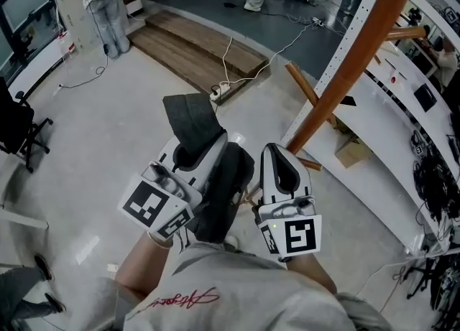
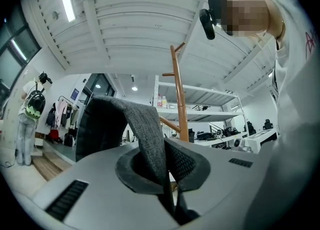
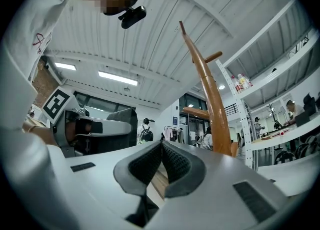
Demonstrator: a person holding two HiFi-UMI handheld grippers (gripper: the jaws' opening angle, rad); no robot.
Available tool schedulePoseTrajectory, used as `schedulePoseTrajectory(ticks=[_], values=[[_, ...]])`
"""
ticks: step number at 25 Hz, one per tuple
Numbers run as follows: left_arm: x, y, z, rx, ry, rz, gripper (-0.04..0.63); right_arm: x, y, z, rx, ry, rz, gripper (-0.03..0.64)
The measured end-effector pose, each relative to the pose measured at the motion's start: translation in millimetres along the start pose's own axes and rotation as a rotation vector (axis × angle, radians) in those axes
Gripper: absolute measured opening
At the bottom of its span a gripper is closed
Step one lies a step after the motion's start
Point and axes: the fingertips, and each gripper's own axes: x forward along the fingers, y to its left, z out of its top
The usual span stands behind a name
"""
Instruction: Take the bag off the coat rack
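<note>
The grey fabric bag (image 1: 192,120) is off the wooden coat rack (image 1: 359,57), held above the floor (image 1: 93,143) just left of the rack's pole. The left tool (image 2: 162,161) is clamped on a band of the bag's fabric, which loops up over its jaws. Beside it, the right tool (image 3: 161,163) is closed on nothing. Red cursive writing on the person's shirt (image 1: 183,299) cannot be read.

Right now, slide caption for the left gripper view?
Left gripper, jaws shut on the grey bag strap, wooden coat rack standing behind.

No legible text or numbers anywhere.
</note>
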Motion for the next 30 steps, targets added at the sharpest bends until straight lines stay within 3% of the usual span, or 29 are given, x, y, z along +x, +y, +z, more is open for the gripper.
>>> schedulePoseTrajectory(ticks=[9,30], values=[[-34,-21,11,-0.002,-0.024,0.006,0.037,-22,27,16,-0.021,-0.011,0.005,0.017],[-159,-94,28,-0.037,-0.01,-0.097,0.037,-139,123,53,-0.027,-0.001,-0.17,0.017]])
